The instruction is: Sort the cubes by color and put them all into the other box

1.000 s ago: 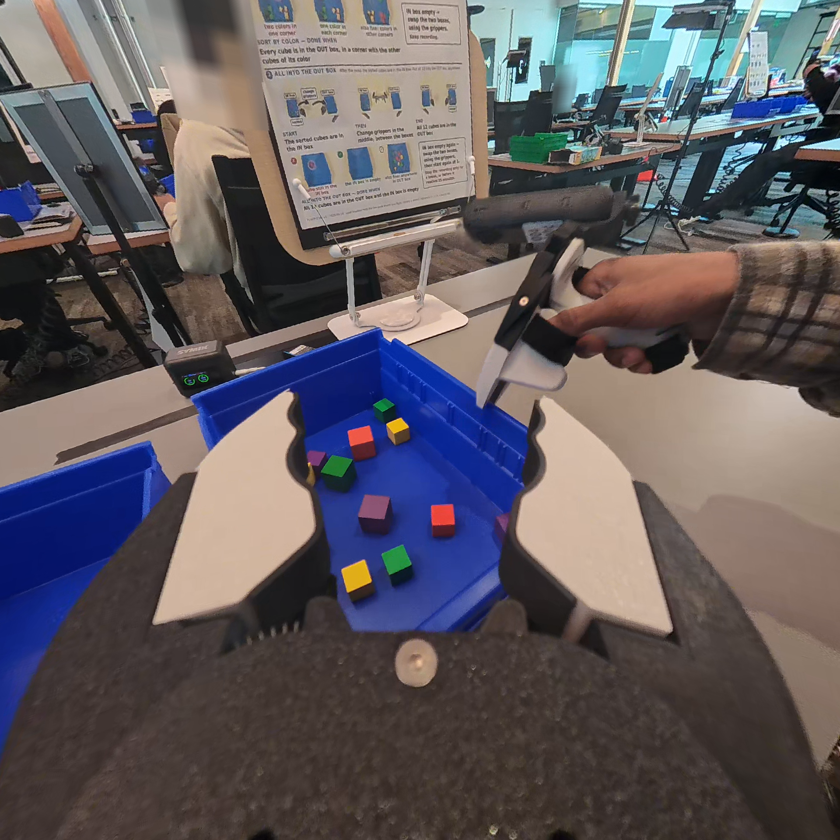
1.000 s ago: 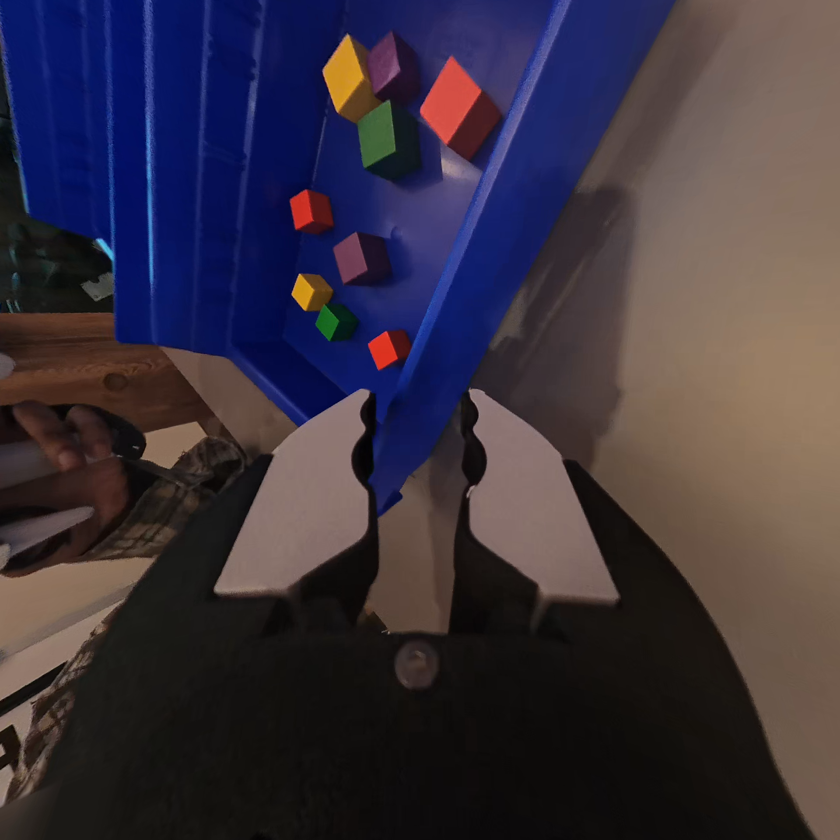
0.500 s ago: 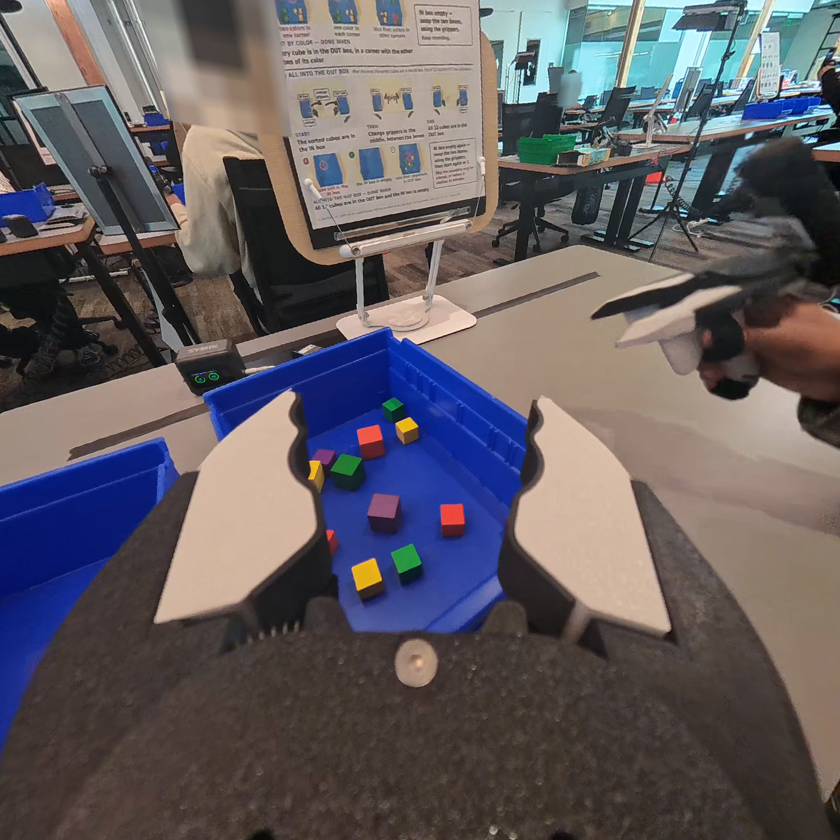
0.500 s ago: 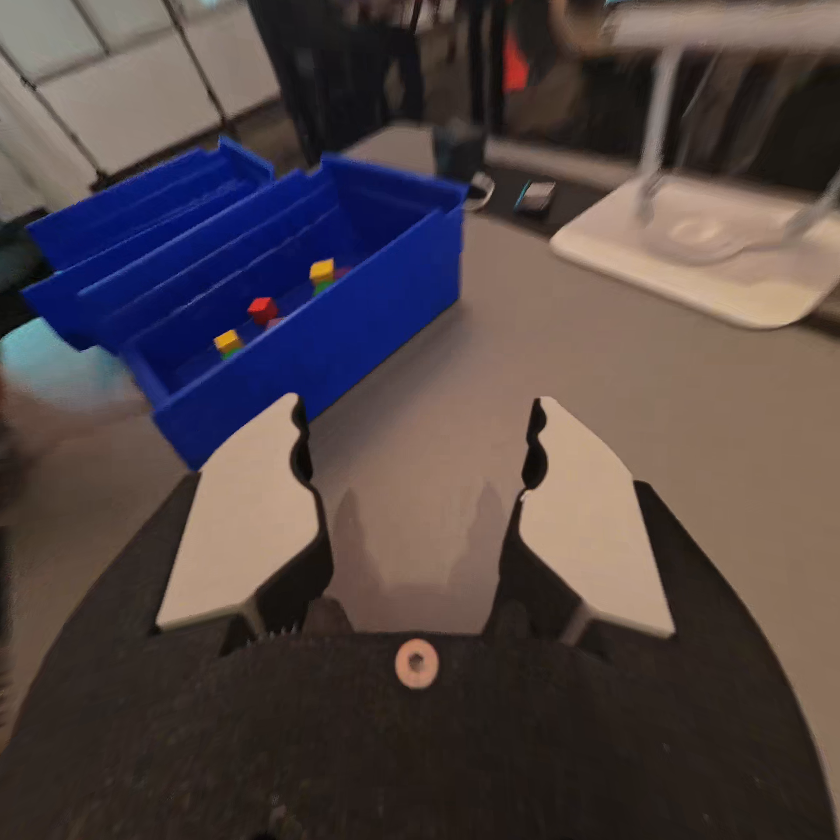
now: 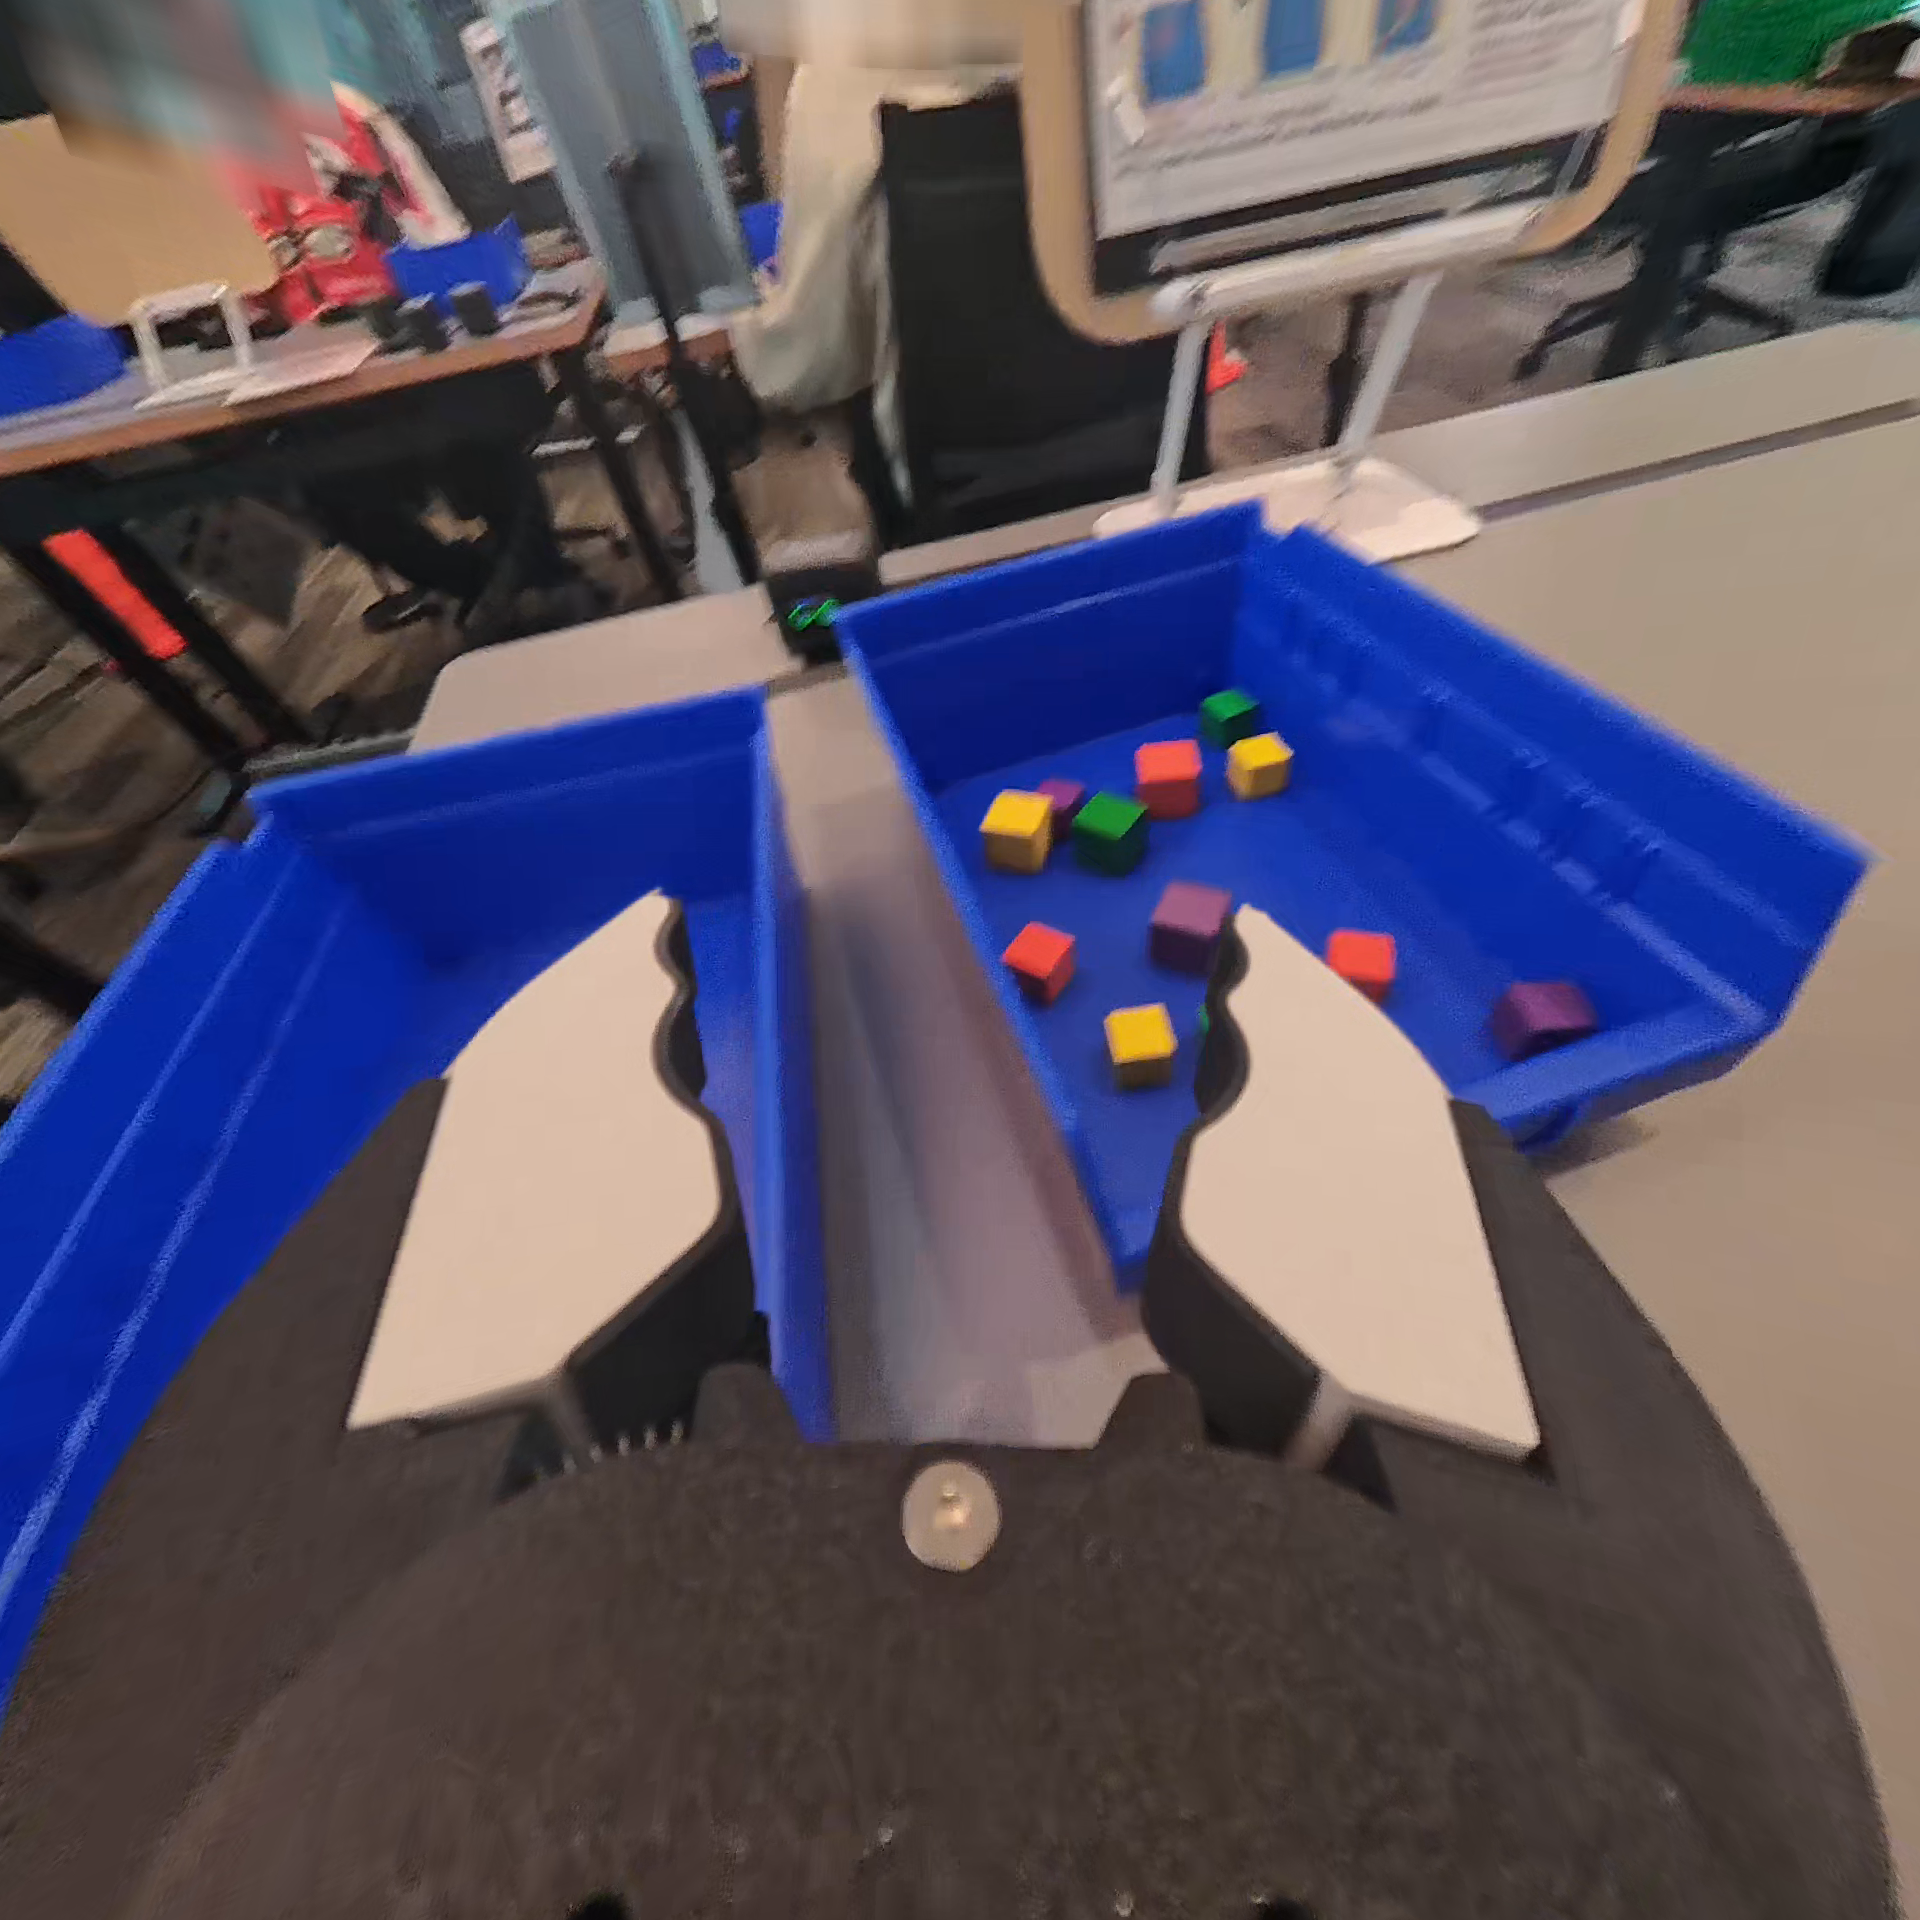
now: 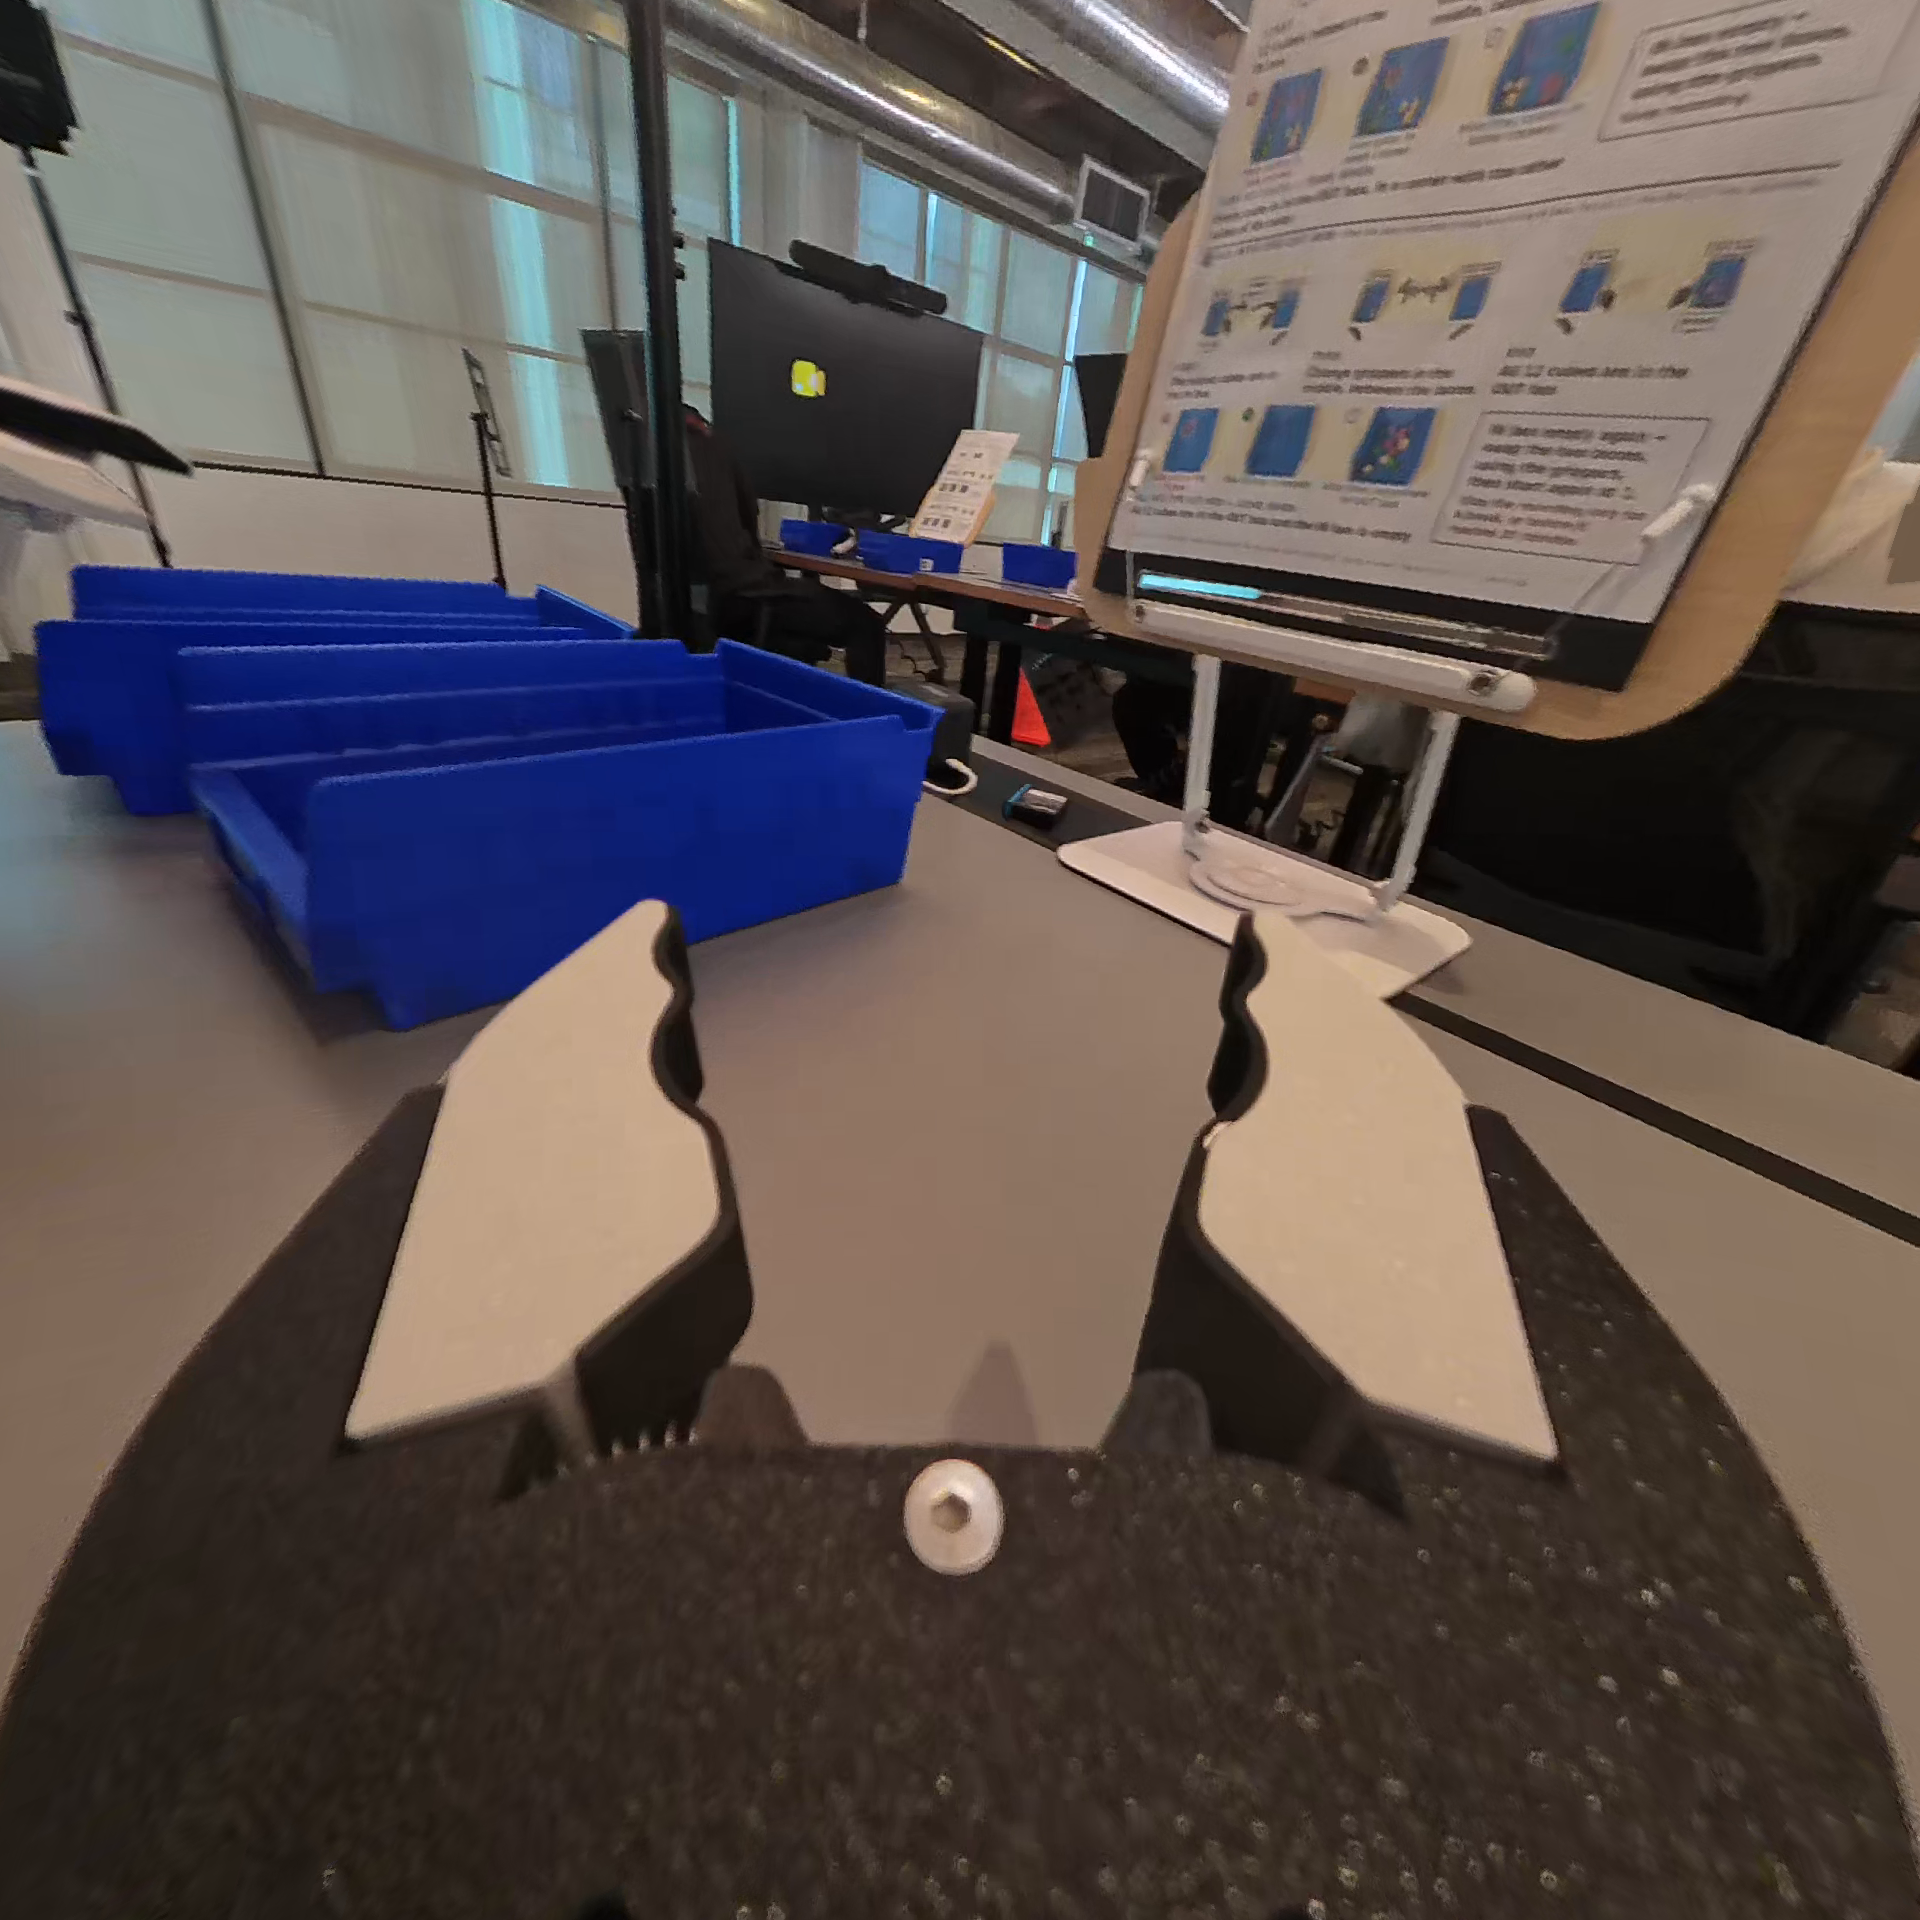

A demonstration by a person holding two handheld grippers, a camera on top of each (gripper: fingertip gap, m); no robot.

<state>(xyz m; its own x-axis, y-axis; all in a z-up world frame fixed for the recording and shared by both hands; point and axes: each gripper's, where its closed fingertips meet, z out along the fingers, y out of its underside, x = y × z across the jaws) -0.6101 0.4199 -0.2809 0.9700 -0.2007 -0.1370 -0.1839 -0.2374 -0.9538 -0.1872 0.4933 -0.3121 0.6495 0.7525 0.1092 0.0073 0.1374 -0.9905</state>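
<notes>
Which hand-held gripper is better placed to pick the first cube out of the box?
Left. The left hand-held gripper hangs open just above the box of cubes, close to the yellow cube. The right hand-held gripper is open too, but low over bare table beside that box.

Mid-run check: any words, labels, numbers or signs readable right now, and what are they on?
Instruction sheet on its stand: printed text and diagrams; I don't repeat its wording, and it is blurred here.
Small sign on a far desk: too small to read.
Monitor: a yellow icon, no words.
Black device behind the boxes: green lit marks, blurred.
Cubes and blue boxes: no markings visible.
</notes>
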